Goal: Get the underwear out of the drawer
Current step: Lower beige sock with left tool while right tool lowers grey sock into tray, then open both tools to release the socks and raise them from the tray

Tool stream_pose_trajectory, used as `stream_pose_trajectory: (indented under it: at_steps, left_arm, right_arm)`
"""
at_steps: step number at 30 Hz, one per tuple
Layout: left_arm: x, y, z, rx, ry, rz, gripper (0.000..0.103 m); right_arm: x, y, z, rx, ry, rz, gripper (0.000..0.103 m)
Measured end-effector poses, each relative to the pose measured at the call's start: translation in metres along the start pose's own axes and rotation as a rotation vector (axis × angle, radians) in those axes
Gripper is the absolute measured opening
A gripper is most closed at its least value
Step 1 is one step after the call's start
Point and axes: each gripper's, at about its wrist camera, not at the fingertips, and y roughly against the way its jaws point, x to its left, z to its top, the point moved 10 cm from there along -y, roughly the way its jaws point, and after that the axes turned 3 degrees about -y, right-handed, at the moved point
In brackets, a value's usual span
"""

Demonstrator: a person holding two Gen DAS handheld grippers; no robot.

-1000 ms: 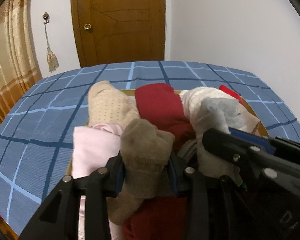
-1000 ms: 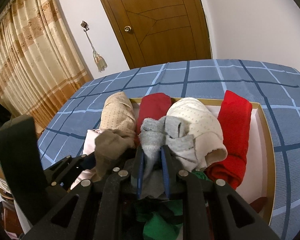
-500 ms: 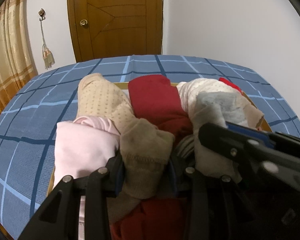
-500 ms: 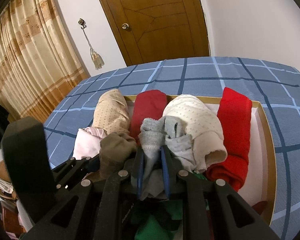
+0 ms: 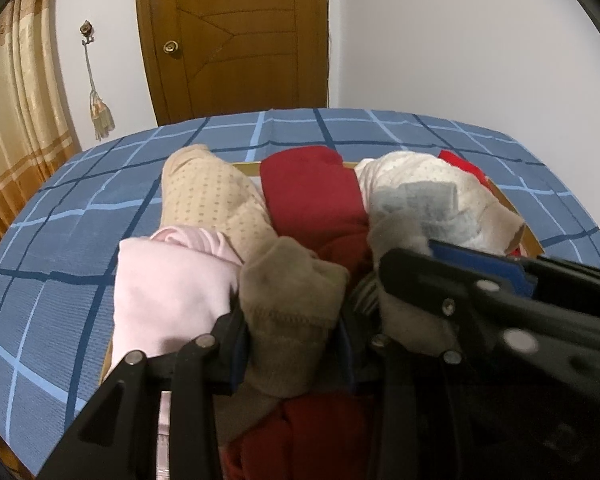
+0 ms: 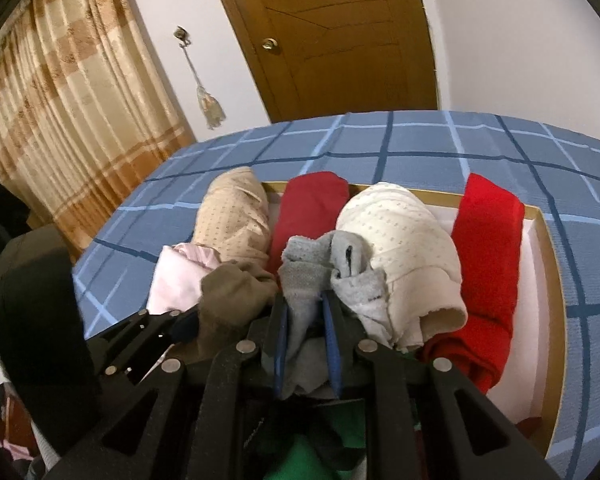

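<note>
Bedding in blue plaid (image 6: 420,148) fills most of what we see, with a wooden door (image 5: 236,40) and a striped curtain (image 6: 60,92) behind it. On that cover sits the drawer (image 6: 554,280), a shallow wooden tray packed with rolled underwear. From left to right we count a tan dotted roll (image 6: 234,216), a dark red roll (image 6: 312,208), a cream dotted roll (image 6: 400,240) and a bright red roll (image 6: 488,248), with a pale pink piece (image 5: 172,292) at the near left corner. Our left gripper (image 5: 290,344) is clamped on an olive-brown piece (image 5: 292,308), which bulges up between its fingers just beside the pink one. Our right gripper (image 6: 305,344) has a grey piece (image 6: 300,280) between its blue pads (image 6: 281,344); its jaws are opening, and the cloth still sits in the gap, draped against the cream roll
</note>
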Motion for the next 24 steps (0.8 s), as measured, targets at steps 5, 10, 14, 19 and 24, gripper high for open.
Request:
stream_pose_trajectory:
  at_steps: [5,10,14,19,24]
  left_arm:
    - [0.008,-0.001,-0.002,0.027,0.073,-0.024,0.051]
    - [0.006,0.002,-0.009,0.048,0.056,-0.016,0.057]
    - [0.003,0.005,-0.013,0.047,0.022,0.003,0.06]
    - [-0.004,0.016,-0.016,0.025,0.006,-0.011,0.08]
    - [0.003,0.031,-0.012,-0.06,-0.005,0.074,0.103]
  right_arm:
    - [0.002,0.008,0.001,-0.013,-0.085,0.174,0.047]
    - [0.004,0.022,-0.002,-0.048,-0.162,0.23,0.048]
    - [-0.005,0.035,-0.003,-0.087,-0.26,0.294,0.048]
    - [-0.007,0.059,-0.012,-0.147,-0.263,0.294,0.048]
    - [-0.012,0.074,-0.018,-0.248,-0.225,0.192,0.048]
